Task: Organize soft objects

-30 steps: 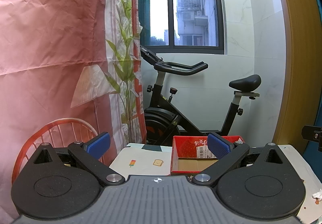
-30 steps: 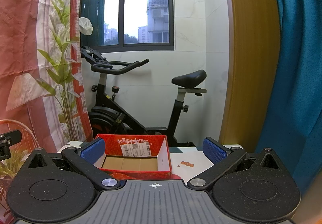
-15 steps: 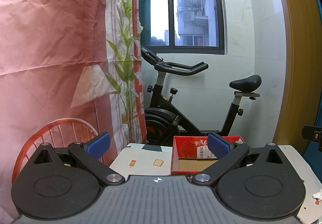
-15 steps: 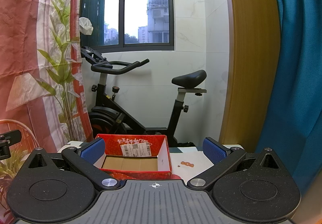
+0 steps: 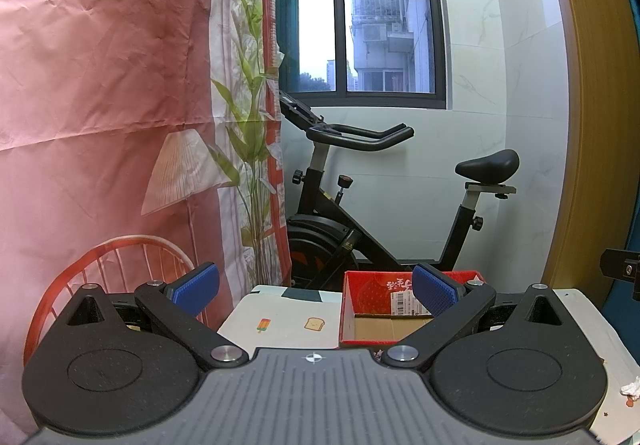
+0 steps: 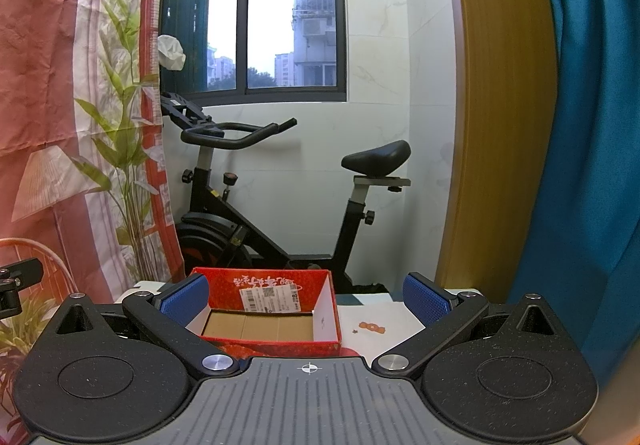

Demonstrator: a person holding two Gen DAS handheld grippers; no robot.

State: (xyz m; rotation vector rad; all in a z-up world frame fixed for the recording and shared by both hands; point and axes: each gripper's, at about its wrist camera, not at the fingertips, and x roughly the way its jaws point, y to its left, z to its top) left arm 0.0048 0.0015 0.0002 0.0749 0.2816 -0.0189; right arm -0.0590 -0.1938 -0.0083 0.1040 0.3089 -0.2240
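Note:
A red cardboard box (image 5: 380, 309) with a bare brown floor and a white shipping label stands on a table with a printed white cloth (image 5: 288, 321). In the right wrist view the same box (image 6: 272, 309) sits straight ahead, nothing inside it. My left gripper (image 5: 316, 287) is open, held above the table's near side, its blue pads (image 5: 196, 287) wide apart. My right gripper (image 6: 308, 299) is open too, with nothing between its fingers. A small crumpled white thing (image 5: 632, 389) lies at the table's right edge. No other soft object shows.
A black exercise bike (image 5: 360, 205) stands behind the table under a window. A pink printed backdrop (image 5: 100, 125) hangs on the left, a wooden door frame (image 6: 500, 105) and a blue curtain (image 6: 592, 125) on the right. The other gripper's edge (image 5: 624, 273) shows at far right.

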